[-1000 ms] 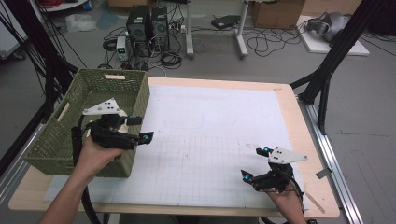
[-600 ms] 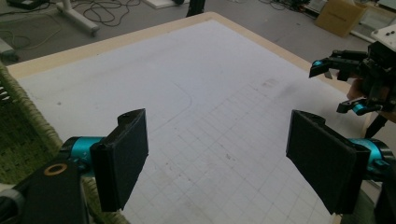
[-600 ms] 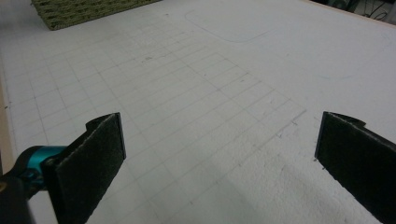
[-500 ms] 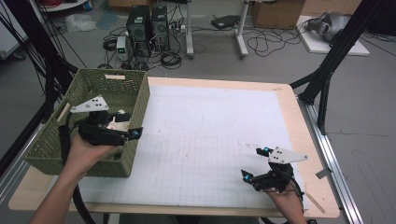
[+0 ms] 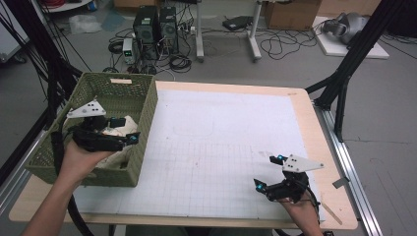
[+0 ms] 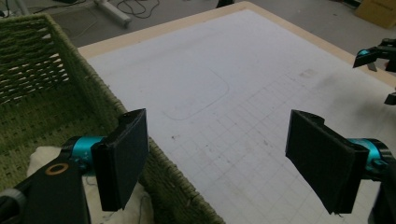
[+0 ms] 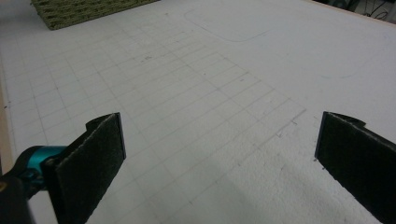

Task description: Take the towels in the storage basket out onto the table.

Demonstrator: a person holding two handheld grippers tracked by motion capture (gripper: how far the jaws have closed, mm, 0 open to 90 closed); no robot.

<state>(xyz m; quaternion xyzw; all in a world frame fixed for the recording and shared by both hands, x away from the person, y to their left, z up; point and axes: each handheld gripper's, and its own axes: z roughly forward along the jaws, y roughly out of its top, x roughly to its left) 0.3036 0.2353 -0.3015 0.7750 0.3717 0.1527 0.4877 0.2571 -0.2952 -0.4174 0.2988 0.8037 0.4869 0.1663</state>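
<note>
Left claw (image 5: pixel 124 131) hung wide open, gripping nothing, over the woven green basket (image 5: pixel 142 123) with cream cloth (image 5: pixel 118 129) bunched inside; right claw (image 5: pixel 268 173) sat open above the flat gridded desk (image 5: pixel 216 147), loads of room.

Crumpled cream cloth (image 5: pixel 122 129) lies inside the green woven basket (image 5: pixel 146 105).

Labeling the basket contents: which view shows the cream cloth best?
High view: the cloth lies in the green basket, partly under the left gripper. Left gripper view catches just a corner behind its fingers. Right gripper view gives a bit of basket wall, not the cloth.
</note>
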